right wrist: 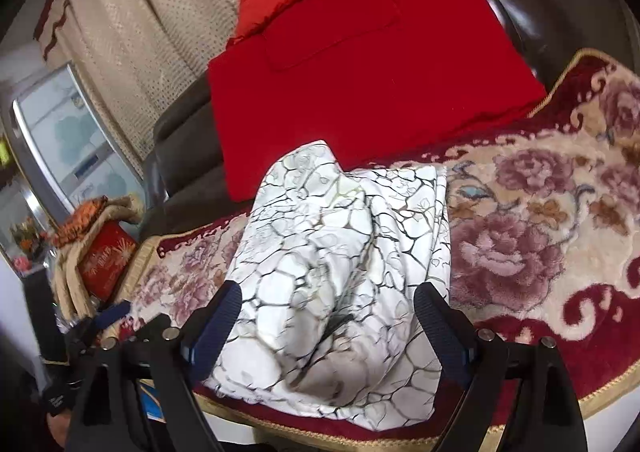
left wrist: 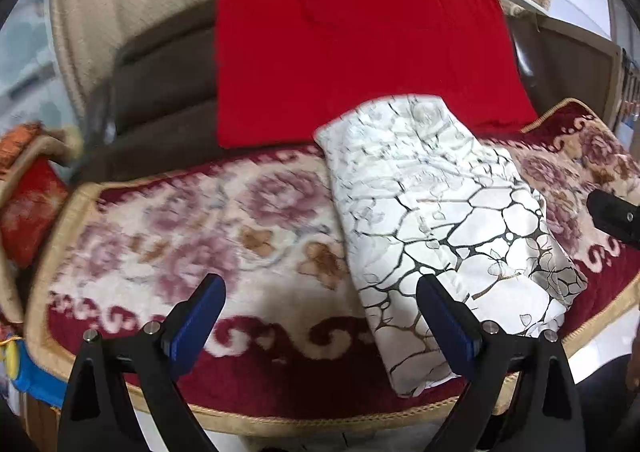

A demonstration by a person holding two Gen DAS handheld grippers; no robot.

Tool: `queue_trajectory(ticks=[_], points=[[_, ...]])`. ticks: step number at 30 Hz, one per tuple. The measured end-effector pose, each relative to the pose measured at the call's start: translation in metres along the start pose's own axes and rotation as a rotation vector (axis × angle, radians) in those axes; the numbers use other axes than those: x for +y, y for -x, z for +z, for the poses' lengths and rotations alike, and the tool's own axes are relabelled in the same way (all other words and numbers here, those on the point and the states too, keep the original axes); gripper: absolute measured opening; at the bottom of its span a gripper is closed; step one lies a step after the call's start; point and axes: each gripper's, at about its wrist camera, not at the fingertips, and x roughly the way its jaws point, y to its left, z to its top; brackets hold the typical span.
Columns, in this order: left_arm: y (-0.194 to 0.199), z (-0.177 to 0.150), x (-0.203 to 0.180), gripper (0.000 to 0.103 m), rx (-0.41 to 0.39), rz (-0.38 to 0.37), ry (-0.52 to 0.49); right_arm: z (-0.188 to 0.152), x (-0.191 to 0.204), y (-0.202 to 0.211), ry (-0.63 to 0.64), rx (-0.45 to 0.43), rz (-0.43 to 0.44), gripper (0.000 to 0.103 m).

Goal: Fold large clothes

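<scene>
A dark brown leather sofa [right wrist: 180,156] stands ahead of the tongs, its seat under a plush floral maroon-and-cream rug [right wrist: 540,220], its back draped with a beige knitted throw [right wrist: 152,12] and a bright red blanket [right wrist: 360,72].

White cloth [right wrist: 340,272] with dark crackle print: thin woven fabric, slight satin sheen, soft creases. Floral cover [left wrist: 192,236]: thick plush pile, fuzzy, matt, gold braid edging. Red blanket [left wrist: 360,60]: fleecy, matt, frayed fuzzy edge. Sofa [left wrist: 160,92]: dark brown upholstery, matt; glossy leather-like at right. Curtain [right wrist: 152,24]: beige textured weave, dotted. Left gripper [left wrist: 320,316]: matt black plastic, blue ribbed pads [left wrist: 196,320], shiny metal pins.
</scene>
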Motion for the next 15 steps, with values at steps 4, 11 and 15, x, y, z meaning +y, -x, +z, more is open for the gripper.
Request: queue_trajectory(ticks=[4, 11, 15], points=[[-0.030, 0.009, 0.016, 0.096, 0.084, -0.186, 0.067, 0.007, -0.042, -0.020, -0.105, 0.025, 0.018, 0.090], [-0.075, 0.016, 0.031, 0.096, 0.140, -0.450, 0.117, 0.008, -0.117, -0.057, -0.388, 0.092, 0.162, 0.090], [-0.103, 0.014, 0.033, 0.096, 0.201, -0.599, 0.164, 0.007, -0.141, -0.084, -0.494, 0.147, 0.200, 0.090]])
